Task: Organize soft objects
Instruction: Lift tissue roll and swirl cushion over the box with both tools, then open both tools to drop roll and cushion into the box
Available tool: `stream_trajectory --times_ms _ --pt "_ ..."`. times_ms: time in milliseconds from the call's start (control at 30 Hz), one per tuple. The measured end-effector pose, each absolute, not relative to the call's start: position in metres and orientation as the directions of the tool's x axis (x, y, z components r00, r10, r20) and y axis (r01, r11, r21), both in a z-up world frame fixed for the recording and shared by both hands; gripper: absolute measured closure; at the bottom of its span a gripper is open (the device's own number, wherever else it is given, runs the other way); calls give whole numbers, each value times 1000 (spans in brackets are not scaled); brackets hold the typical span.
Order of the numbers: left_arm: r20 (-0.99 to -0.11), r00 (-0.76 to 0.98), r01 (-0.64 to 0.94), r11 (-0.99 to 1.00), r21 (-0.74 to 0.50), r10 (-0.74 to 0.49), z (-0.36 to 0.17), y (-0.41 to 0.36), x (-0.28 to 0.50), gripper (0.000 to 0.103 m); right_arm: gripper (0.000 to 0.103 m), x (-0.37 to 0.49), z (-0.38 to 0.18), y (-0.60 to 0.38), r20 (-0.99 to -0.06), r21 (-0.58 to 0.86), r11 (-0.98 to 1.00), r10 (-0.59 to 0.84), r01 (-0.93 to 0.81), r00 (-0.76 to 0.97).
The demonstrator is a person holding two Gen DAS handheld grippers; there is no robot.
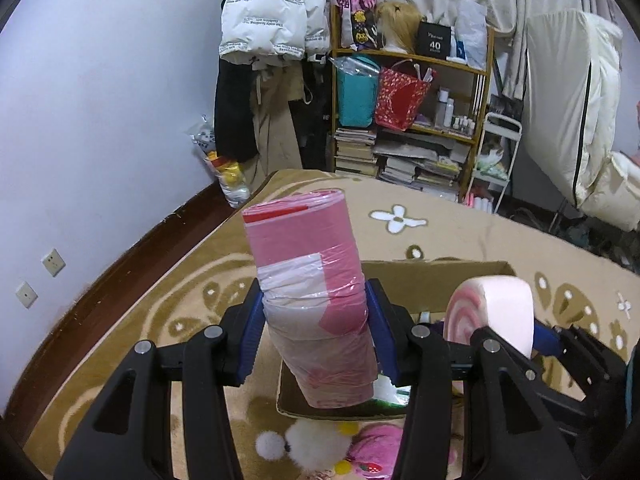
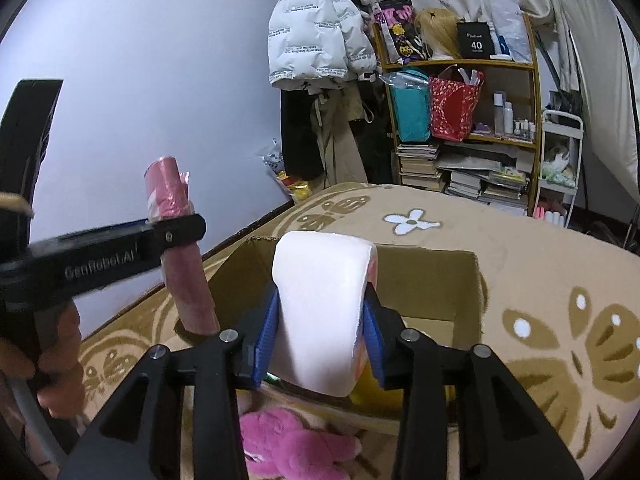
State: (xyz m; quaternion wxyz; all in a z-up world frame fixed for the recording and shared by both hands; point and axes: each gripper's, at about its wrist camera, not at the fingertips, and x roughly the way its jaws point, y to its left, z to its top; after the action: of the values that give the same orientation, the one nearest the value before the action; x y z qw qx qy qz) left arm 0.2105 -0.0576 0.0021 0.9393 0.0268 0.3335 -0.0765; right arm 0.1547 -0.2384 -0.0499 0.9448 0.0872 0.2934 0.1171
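Observation:
My left gripper (image 1: 314,320) is shut on a pink roll of plastic bags (image 1: 308,280), held upright above the near left corner of an open cardboard box (image 1: 432,276). The roll also shows in the right wrist view (image 2: 176,216), clamped in the left gripper (image 2: 176,236). My right gripper (image 2: 320,336) is shut on a pale pink swirl-patterned soft roll (image 2: 320,304), held over the box (image 2: 436,280). That roll shows in the left wrist view (image 1: 496,312). A pink plush toy (image 2: 292,440) lies on the carpet in front of the box.
A beige flower-patterned carpet (image 2: 540,280) covers the floor. A white fluffy toy (image 1: 312,444) lies near the box front. A cluttered wooden shelf (image 1: 412,120), hanging coats (image 1: 272,60) and a white cart (image 2: 560,160) stand along the far wall.

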Motion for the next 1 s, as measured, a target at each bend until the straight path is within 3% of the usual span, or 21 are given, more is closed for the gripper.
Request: stream_trajectory --times_ms 367,467,567,667,833,1000 --pt "-702 703 152 988 -9 -114 -24 -59 224 54 51 164 -64 -242 -544 266 950 290 -167 787" --pt "-703 702 142 990 -18 -114 -26 -57 225 43 39 163 -63 -242 -536 263 952 280 -157 796" --pt "-695 713 132 991 2 -94 -25 -55 223 22 27 162 -63 -242 -537 264 953 275 -151 797" --pt "-699 711 121 993 15 -76 -26 -54 222 9 2 161 -62 -244 -536 271 954 263 -131 802" --pt "-712 700 97 995 16 -57 -28 -46 224 1 0 158 -59 -249 -530 279 954 251 -112 810" --pt "-706 706 82 997 11 -50 -22 -36 220 1 0 157 -58 -253 -538 287 953 246 -99 807"
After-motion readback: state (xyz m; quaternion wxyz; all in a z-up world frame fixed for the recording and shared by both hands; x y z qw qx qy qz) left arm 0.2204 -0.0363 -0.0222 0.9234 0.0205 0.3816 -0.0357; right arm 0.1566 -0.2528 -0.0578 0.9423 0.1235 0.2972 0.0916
